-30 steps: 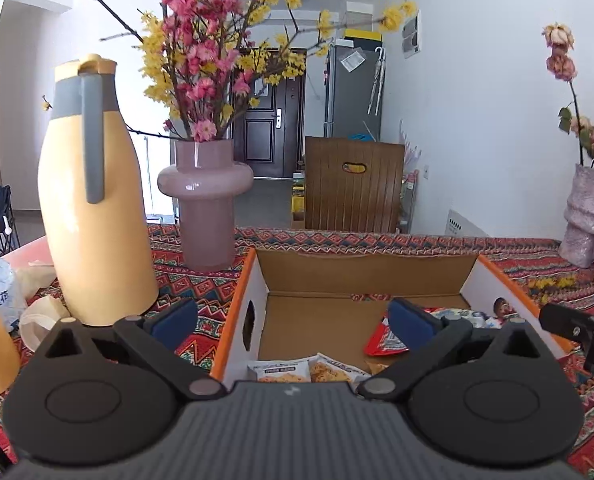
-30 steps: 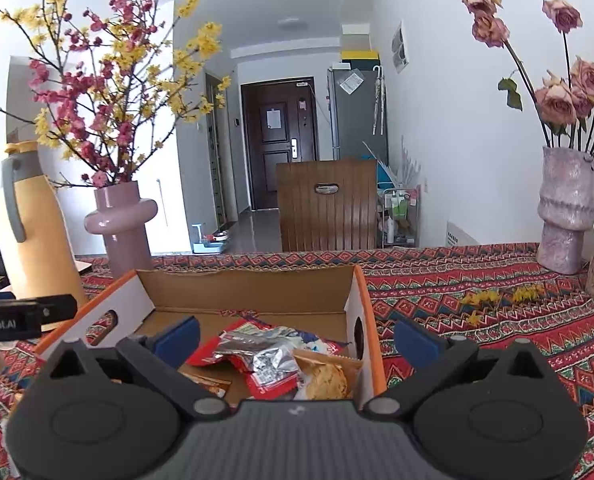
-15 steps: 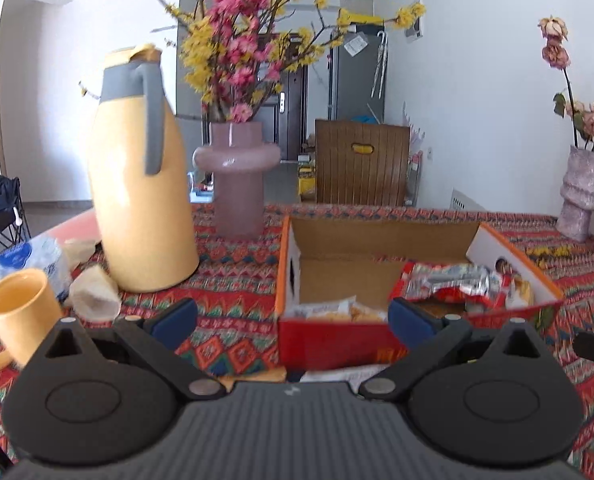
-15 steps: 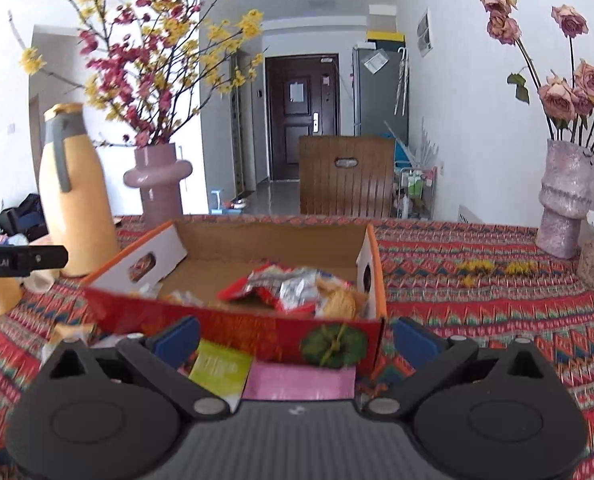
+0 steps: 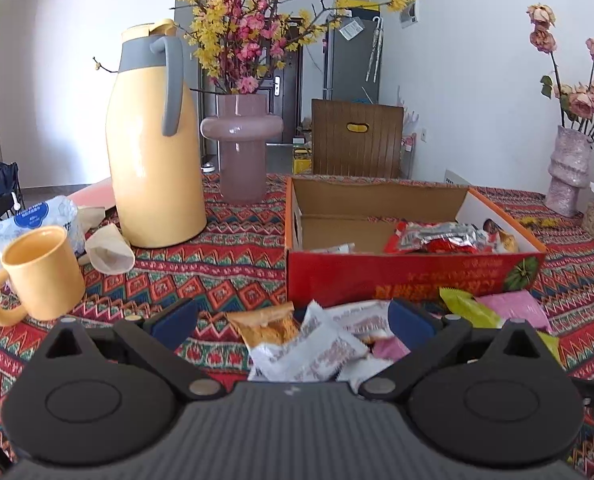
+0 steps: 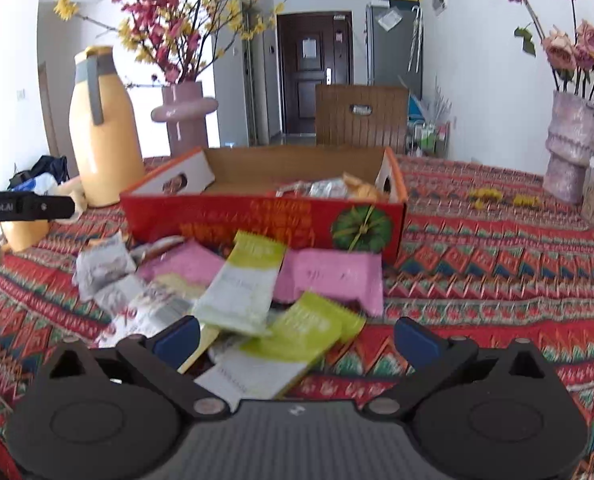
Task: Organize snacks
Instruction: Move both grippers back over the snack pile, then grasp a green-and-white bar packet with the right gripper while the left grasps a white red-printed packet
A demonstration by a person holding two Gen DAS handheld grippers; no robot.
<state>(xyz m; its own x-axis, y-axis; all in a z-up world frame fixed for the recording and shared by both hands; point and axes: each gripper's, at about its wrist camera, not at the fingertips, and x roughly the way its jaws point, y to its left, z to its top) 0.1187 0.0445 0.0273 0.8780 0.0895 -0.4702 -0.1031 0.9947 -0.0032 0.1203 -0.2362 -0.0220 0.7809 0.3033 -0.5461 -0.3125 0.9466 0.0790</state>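
Crinkly snack packets heaped lower centre on table, just before red box. Left tool and right tool both spread, empty. Risk: overlapping wrappers, pinch may drag neighbour or slip.

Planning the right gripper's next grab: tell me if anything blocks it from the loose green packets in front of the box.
Nothing visible does. The right gripper is open, and the nearest green packet lies on the tablecloth right between its fingers. Beyond it, another green packet overlaps a pink packet before the red box.
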